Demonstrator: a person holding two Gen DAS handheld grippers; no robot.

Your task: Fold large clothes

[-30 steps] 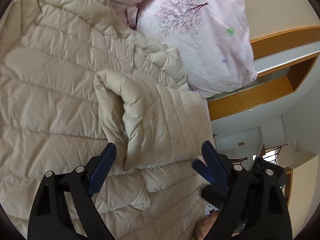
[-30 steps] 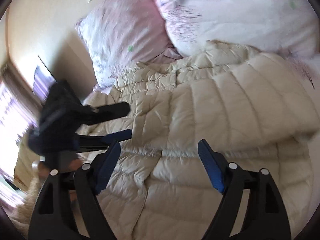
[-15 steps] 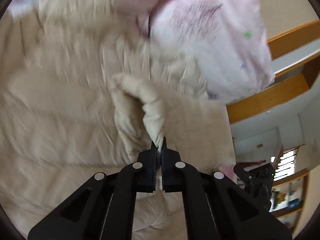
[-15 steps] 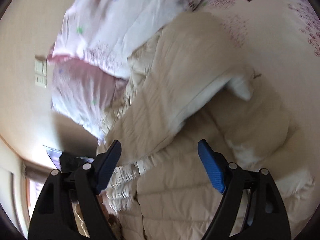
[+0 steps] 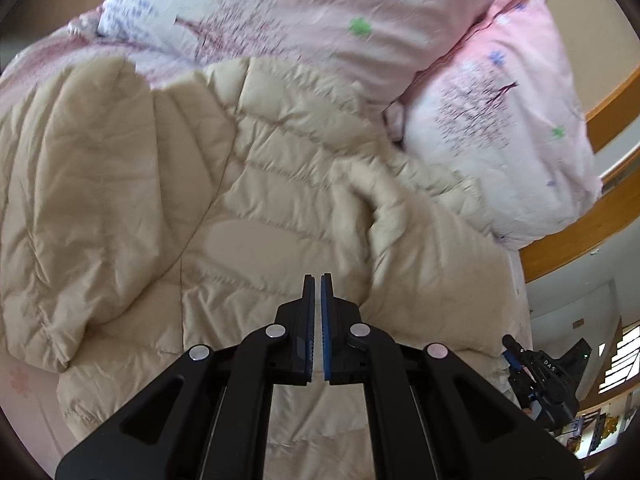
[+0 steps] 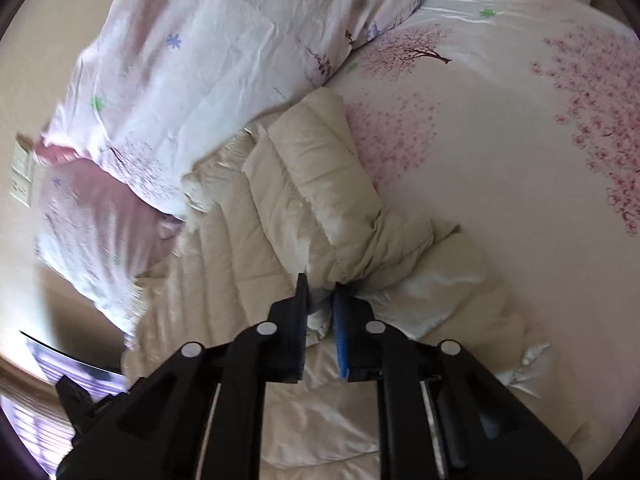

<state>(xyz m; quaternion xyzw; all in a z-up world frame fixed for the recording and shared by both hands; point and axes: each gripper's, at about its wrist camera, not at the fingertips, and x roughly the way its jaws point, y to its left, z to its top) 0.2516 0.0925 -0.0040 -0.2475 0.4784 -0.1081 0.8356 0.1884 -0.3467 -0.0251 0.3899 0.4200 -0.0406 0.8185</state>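
A quilted beige down jacket [image 5: 248, 200] of thin cloth with a faint sheen is spread on the bed. The pillows [image 6: 224, 52] and the bed sheet [image 6: 520, 152] are of matt, creased printed cotton. Matt black plastic with bright metal pins is seen on each hand-held gripper [image 6: 320, 292], with ribbed blue pads [image 5: 325, 320]. The headboard [image 5: 576, 236] is of smooth varnished wood.
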